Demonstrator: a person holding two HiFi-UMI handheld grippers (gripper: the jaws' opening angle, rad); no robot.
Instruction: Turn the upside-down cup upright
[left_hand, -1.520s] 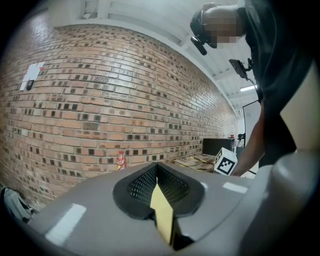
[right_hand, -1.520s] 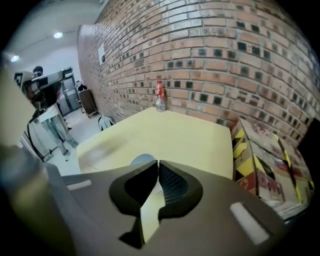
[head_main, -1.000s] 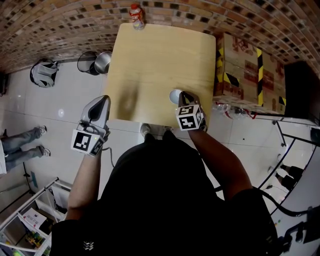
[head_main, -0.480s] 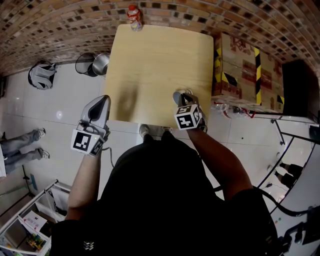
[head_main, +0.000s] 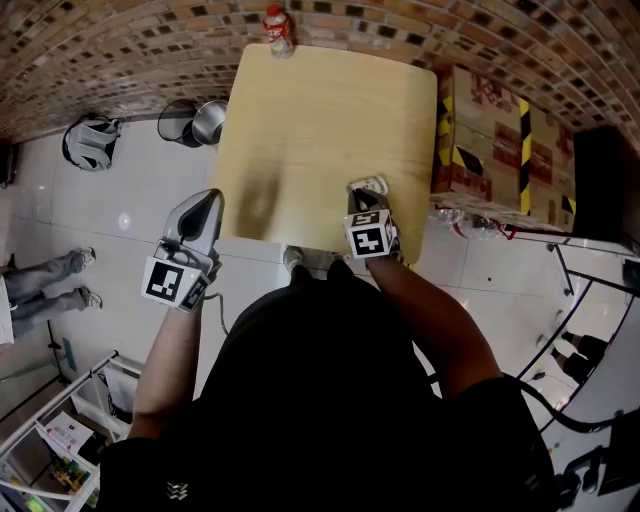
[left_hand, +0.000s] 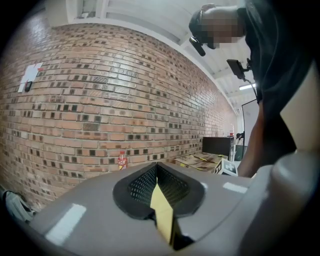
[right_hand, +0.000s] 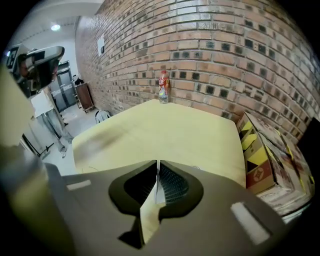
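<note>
A small white cup (head_main: 375, 186) sits near the front right edge of the pale wooden table (head_main: 320, 110), with its rim showing towards the head view. My right gripper (head_main: 362, 196) points steeply down at it from the near side. In the right gripper view the jaws (right_hand: 157, 172) stand almost together and are opening, with a thin pale sliver of the cup's wall between the pads; the remainder of the cup is hidden under them. My left gripper (head_main: 205, 202) hangs off the table's left front corner, held level, shut and holding nothing (left_hand: 156, 169).
A red-capped bottle (head_main: 277, 30) stands at the table's far edge by the brick wall. Cardboard boxes (head_main: 490, 140) with yellow-black tape stand right of the table. Two metal bins (head_main: 195, 122) and a backpack (head_main: 90, 145) are on the floor to the left. A person's legs (head_main: 45, 285) show at far left.
My right gripper has sunk towards the table with the cup and rolled a little. The cup has shifted slightly right and its white rim shows. The left gripper has kept still.
</note>
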